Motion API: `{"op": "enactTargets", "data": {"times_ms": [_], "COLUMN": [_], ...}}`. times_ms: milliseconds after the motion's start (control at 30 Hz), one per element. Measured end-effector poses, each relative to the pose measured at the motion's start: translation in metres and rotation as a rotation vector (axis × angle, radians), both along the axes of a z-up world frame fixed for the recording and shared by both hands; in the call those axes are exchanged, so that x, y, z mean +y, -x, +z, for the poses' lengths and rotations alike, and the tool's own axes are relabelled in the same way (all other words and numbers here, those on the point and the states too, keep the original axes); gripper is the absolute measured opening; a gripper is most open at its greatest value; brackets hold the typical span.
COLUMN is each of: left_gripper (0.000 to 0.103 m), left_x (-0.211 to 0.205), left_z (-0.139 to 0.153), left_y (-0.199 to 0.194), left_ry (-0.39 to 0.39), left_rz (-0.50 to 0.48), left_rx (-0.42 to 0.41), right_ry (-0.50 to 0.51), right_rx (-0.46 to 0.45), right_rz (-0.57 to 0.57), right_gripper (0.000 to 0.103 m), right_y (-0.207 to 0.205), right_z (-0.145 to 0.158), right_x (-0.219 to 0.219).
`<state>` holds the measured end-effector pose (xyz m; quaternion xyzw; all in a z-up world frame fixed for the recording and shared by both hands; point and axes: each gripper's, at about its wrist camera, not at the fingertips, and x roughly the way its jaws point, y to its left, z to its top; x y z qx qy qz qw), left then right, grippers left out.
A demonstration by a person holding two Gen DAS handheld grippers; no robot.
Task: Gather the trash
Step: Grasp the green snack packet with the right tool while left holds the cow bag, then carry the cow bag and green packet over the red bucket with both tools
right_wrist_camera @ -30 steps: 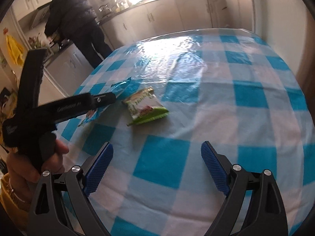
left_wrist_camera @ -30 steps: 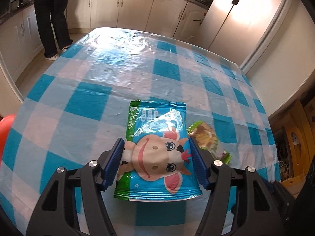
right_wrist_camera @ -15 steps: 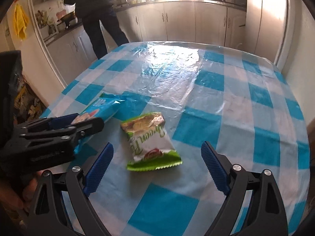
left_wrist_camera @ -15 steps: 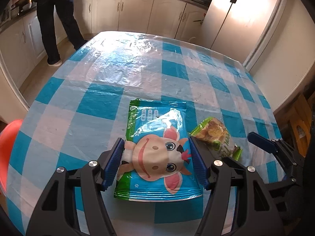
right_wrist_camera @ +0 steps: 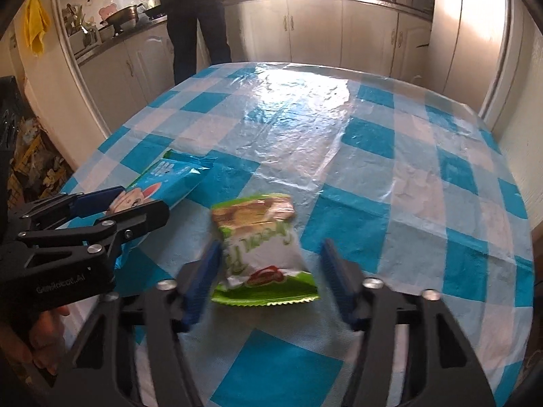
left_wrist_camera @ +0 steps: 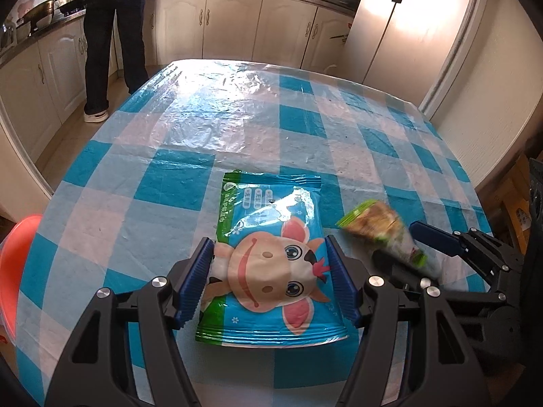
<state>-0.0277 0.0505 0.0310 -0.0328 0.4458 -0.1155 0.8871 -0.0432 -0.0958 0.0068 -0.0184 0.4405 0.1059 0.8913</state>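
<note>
A blue wet-wipe packet (left_wrist_camera: 271,210) with a cartoon cow sits between the blue pads of my left gripper (left_wrist_camera: 268,247), which is shut on its two long edges. From the right wrist view the same packet (right_wrist_camera: 169,173) sticks out of the left gripper (right_wrist_camera: 112,203), tilted up off the checked table (right_wrist_camera: 373,169). A green-and-white snack packet (right_wrist_camera: 258,254) lies between the jaws of my right gripper (right_wrist_camera: 271,247). Those jaws are closing: the left pad is at the packet's edge, while the right pad stands a little clear. The left wrist view shows the snack packet (left_wrist_camera: 376,220) blurred, beside the right gripper (left_wrist_camera: 431,234).
A person (left_wrist_camera: 108,34) stands at the kitchen counter beyond the table's far left corner. An orange-red basin (left_wrist_camera: 13,257) sits below the table's left edge. A fridge (left_wrist_camera: 407,27) is at the back right, and boxes (left_wrist_camera: 519,203) stand by the right edge.
The right gripper has moved in over the snack packet and its jaws have narrowed around it. The left gripper keeps its hold on the blue packet.
</note>
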Motion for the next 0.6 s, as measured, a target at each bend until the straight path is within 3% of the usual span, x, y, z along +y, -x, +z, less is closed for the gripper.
{"op": "enactTargets", "data": {"times_ms": [267, 600], "left_gripper": [0.066, 0.066], "left_x": [-0.003, -0.005], "left_z": [-0.001, -0.001], "left_y": [0.005, 0.013], "left_ry": [-0.026, -0.025], "left_rz": [-0.009, -0.019], "left_rx": [-0.019, -0.031], "right_ry": [-0.027, -0.022], "right_rx": [-0.001, -0.017], "right_rz": [-0.035, -0.094], "right_gripper": [0.044, 0.043], "right_y": [0.002, 0.015], "right_z": [0.001, 0.006], "right_x": [-0.011, -0.021]}}
